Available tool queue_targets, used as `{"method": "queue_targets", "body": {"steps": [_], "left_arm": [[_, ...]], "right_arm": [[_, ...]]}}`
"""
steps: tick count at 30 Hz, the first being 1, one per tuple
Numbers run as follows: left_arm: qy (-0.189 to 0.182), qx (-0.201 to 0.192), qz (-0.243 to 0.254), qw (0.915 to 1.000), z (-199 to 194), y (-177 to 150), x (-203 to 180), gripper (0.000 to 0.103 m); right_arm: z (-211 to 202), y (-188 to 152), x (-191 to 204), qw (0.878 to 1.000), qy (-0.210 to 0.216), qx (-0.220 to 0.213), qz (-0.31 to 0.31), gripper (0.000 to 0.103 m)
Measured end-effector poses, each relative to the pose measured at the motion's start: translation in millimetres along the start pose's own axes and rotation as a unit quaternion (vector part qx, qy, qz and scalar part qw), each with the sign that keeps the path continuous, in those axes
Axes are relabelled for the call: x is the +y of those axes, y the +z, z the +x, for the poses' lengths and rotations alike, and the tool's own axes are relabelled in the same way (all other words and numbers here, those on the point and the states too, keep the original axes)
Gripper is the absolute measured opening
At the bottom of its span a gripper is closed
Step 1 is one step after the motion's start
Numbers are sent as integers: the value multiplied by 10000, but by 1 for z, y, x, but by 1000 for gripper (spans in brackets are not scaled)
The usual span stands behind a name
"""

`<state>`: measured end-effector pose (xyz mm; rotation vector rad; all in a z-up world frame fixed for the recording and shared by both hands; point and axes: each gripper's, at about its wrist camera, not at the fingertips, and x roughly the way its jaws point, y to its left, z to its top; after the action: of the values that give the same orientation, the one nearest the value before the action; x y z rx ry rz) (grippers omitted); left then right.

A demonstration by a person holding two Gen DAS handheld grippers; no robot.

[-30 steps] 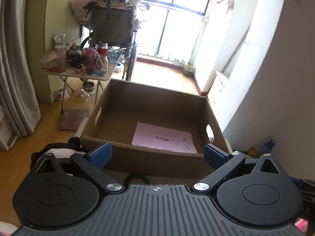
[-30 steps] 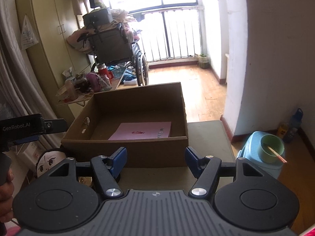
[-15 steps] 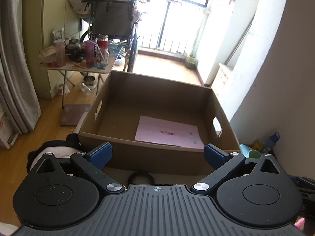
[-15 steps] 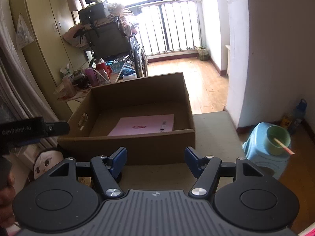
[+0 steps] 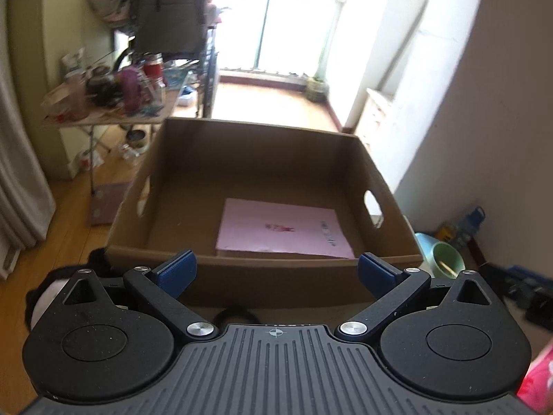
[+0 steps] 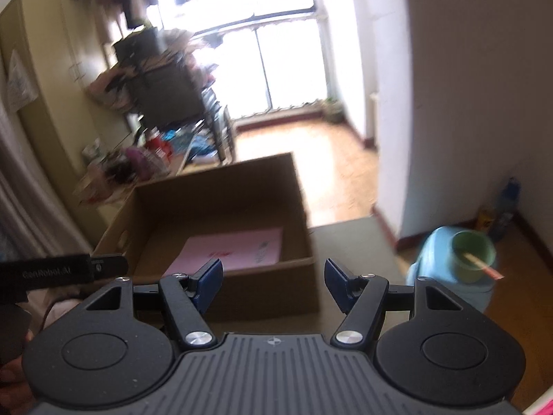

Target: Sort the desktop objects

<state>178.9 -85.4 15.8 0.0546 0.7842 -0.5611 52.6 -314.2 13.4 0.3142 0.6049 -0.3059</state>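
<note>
A brown cardboard box (image 5: 262, 278) stands open on the grey desk, with a pink sheet (image 5: 281, 226) flat on its floor. My left gripper (image 5: 276, 273) hangs open just before the box's near wall, nothing between its blue pads. A black ring (image 5: 236, 314) lies on the desk under it, and a black-and-white plush (image 5: 52, 285) sits at the left. In the right wrist view the same box (image 6: 262, 294) and pink sheet (image 6: 231, 249) lie ahead. My right gripper (image 6: 273, 282) is open and empty there. The left gripper's body (image 6: 58, 269) shows at that view's left edge.
A blue stool with a green bowl (image 6: 470, 256) stands on the floor to the right. A folding table (image 5: 103, 103) crowded with bottles and a wheelchair (image 5: 169, 24) stand beyond the box. The white wall (image 6: 466, 103) is close on the right.
Both views have shifted: the left gripper came closer to the box and looks deeper into it. The right view has tilted and blurred. Neither gripper's jaws changed.
</note>
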Motion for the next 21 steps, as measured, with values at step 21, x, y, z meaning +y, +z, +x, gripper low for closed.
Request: {"method": "queue_targets", "body": {"steps": [21], "left_arm": [[915, -213, -256, 9952, -29, -15, -24, 102]], "right_arm": [[-3, 42, -69, 9931, 1065, -240, -437, 74]]}}
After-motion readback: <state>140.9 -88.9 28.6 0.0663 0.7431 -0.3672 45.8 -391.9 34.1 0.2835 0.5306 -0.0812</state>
